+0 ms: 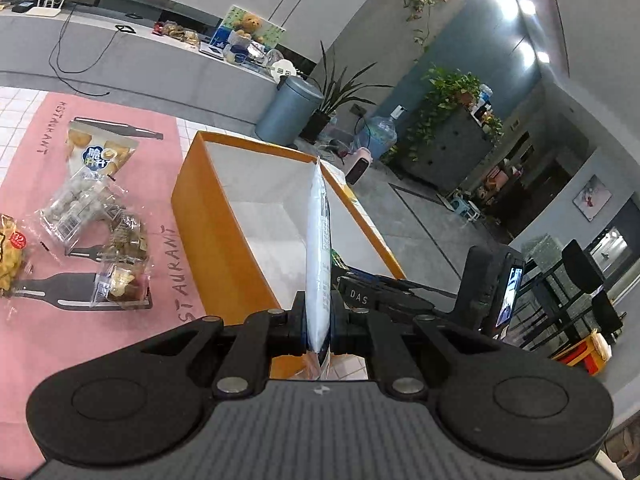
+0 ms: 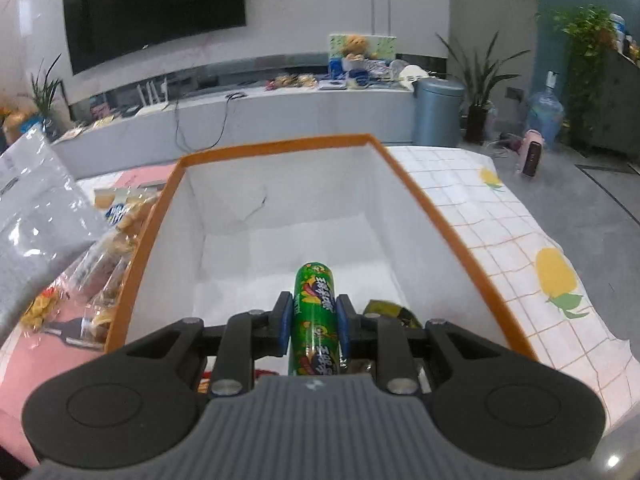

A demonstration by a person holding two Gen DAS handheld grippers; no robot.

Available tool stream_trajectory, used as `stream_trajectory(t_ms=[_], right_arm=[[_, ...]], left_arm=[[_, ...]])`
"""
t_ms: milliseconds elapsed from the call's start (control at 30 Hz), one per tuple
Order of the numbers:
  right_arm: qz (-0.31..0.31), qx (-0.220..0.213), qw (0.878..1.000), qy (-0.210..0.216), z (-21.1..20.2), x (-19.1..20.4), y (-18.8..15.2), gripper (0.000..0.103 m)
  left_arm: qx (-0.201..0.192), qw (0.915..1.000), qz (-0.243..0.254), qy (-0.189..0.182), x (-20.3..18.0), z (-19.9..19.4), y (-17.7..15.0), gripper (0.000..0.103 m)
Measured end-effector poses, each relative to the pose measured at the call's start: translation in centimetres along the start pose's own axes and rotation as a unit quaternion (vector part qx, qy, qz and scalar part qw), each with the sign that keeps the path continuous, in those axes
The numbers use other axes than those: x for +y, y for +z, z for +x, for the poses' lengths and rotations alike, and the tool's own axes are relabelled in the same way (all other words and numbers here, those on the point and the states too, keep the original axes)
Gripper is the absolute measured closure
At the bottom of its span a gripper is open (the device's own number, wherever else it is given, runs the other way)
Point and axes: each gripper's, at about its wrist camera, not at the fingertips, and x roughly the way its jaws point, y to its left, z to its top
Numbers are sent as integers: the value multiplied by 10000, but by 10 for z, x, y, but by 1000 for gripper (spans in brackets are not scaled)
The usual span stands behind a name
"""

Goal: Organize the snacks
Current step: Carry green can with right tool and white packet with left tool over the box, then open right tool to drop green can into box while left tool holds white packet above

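green tube (image 2: 315, 316) clamped, white bag (image 1: 319, 248) edge-on

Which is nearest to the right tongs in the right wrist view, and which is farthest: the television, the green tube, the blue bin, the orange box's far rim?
1. Green tube: held between the right tongs.
2. Orange box's far rim: straight ahead, past the white bottom.
3. Blue bin: on the floor beyond the table, to the right.
4. Television: on the back wall, upper left.
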Motion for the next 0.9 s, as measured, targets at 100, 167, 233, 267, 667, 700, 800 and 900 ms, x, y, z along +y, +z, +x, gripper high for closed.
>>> stream_trajectory(t_ms=[100,167,233,267,667,700,800,900], right_arm=[[12,35,10000,11,0,3,-1,82],[133,51,9999,92,1,2,-1,82],[197,57,9997,119,2,2,0,82],[181,84,9997,132,3,4,-1,82],[73,74,9999,48,0,7,2,75],[104,29,9999,27,-2,5,2,74],[216,-126,9997,-44,-10,0,2,72],[544,-342,9979,-22,-21,-10,3,69]], left_arm=[[34,10000,-61,16,0,0,-1,93],[51,10000,-59,7,0,0,-2,93],[64,10000,-59,43,0,1,-3,93],[79,9999,-68,43,1,3,-2,93],[206,9996,-121,129,-1,13,-6,93],[213,9996,-126,136,-2,15,-6,93],[244,9996,-111,129,-7,21,-3,93],[328,9992,-147,147,-11,31,-1,93]])
